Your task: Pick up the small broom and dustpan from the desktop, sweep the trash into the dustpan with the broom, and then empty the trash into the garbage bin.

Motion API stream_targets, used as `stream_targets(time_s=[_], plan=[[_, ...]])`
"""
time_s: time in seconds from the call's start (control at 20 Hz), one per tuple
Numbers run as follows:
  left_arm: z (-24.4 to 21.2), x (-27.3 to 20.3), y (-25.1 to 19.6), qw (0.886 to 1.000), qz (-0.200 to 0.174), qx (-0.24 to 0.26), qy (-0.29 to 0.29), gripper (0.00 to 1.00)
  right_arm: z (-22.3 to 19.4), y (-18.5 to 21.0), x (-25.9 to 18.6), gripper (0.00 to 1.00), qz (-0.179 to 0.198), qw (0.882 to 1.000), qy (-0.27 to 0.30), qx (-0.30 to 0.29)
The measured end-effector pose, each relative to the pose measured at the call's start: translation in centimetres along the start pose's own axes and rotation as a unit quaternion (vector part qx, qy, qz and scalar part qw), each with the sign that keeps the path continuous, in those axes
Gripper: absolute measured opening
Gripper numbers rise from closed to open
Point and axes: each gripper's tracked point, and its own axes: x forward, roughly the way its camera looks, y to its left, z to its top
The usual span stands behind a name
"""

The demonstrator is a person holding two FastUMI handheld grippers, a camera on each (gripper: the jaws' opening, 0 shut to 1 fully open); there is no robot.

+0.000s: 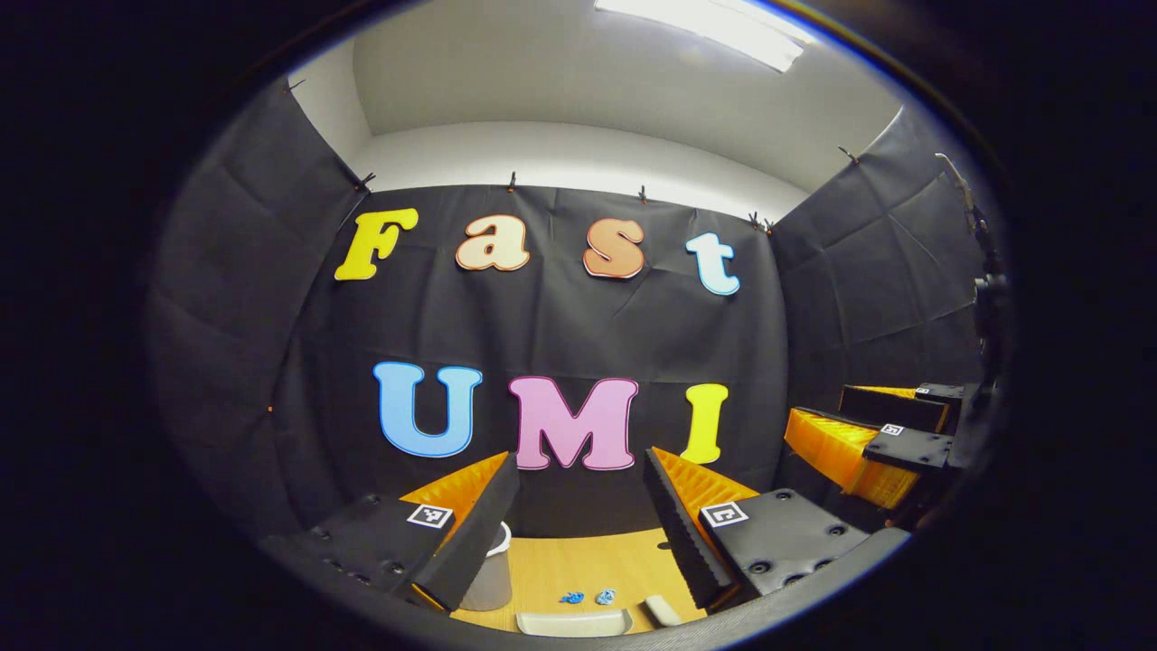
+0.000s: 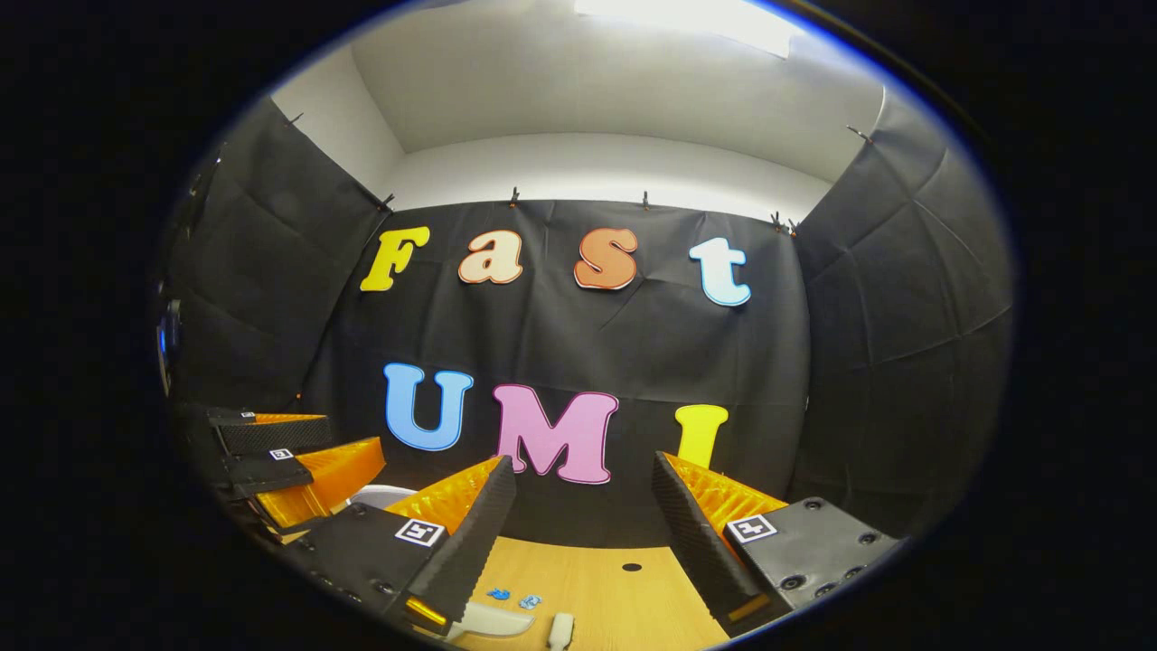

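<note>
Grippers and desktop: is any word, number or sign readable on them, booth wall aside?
None readable.
Left gripper: square black-and-white markers, a pattern, no words.
Right gripper: the same kind of markers.
Bin and blue trash bits: no print visible.

Blue trash scraps on light wood-grain desktop, pale grey bin.

Light comes from a ceiling panel at the top of both views, blown out to white glare, leaving the pale ceiling evenly lit and the black cloth wall dim. Fisheye distortion bends straight edges toward the rim, where the picture darkens. The centre is sharp; the wooden desktop at the bottom is brightly lit, with soft shadows.
</note>
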Motion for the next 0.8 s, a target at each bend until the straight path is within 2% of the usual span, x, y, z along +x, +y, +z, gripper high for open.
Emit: stream_targets(time_s=[0.05, 0.1, 0.15, 0.2, 0.25, 0.3, 0.35, 0.5, 0.65, 0.7, 0.75, 0.8], plan=[[-0.6, 0.2, 0.2, 1.000, -0.001, -0.004, 0.007, 0.80, -0.3, 0.1, 0.1, 0.97, 0.002, 1.000, 0.006, 0.002], [-1.4, 0.5, 0.4, 1.000, -0.004, -0.009, 0.016, 0.82, -0.3, 0.5, 0.2, 0.97, 0.010, 1.000, 0.008, 0.010], [-2.1, 0.8, 0.5, 0.999, -0.010, -0.017, 0.029, 0.82, -0.1, 1.0, 0.3, 0.92, 0.019, 0.999, 0.009, 0.026], [-3.0, 1.1, 0.5, 0.999, -0.015, -0.027, 0.045, 0.82, -0.1, 0.9, 0.6, 0.97, 0.024, 0.999, 0.012, 0.039], [-4.1, 1.5, 0.8, 0.997, -0.019, -0.044, 0.066, 0.82, -0.5, 0.2, 1.2, 0.92, 0.019, 0.999, 0.019, 0.047], [-5.0, 1.7, 0.8, 0.994, -0.024, -0.057, 0.086, 0.83, -0.7, -0.3, 1.7, 0.92, 0.015, 0.998, 0.022, 0.052], [-6.2, 1.9, 1.1, 0.992, -0.022, -0.068, 0.108, 0.82, -1.2, -0.8, 2.4, 0.97, 0.012, 0.998, 0.029, 0.061], [-11.0, 2.9, 2.2, 0.979, 0.013, -0.091, 0.182, 0.84, -4.8, -0.5, 4.3, 0.96, 0.026, 0.994, 0.074, 0.076], [-16.9, 3.9, 1.0, 0.950, 0.023, -0.136, 0.280, 0.82, -10.0, 0.3, 5.9, 0.92, 0.046, 0.983, 0.150, 0.101], [-19.1, 3.8, 0.5, 0.938, 0.025, -0.148, 0.312, 0.82, -12.1, 0.2, 6.4, 0.97, 0.047, 0.976, 0.180, 0.111], [-21.1, 3.4, 0.3, 0.925, 0.029, -0.157, 0.345, 0.82, -14.5, 0.3, 6.9, 0.97, 0.048, 0.968, 0.214, 0.126], [-24.1, 2.8, -0.2, 0.906, 0.027, -0.179, 0.382, 0.82, -17.9, 0.0, 7.2, 0.97, 0.037, 0.952, 0.267, 0.147]])
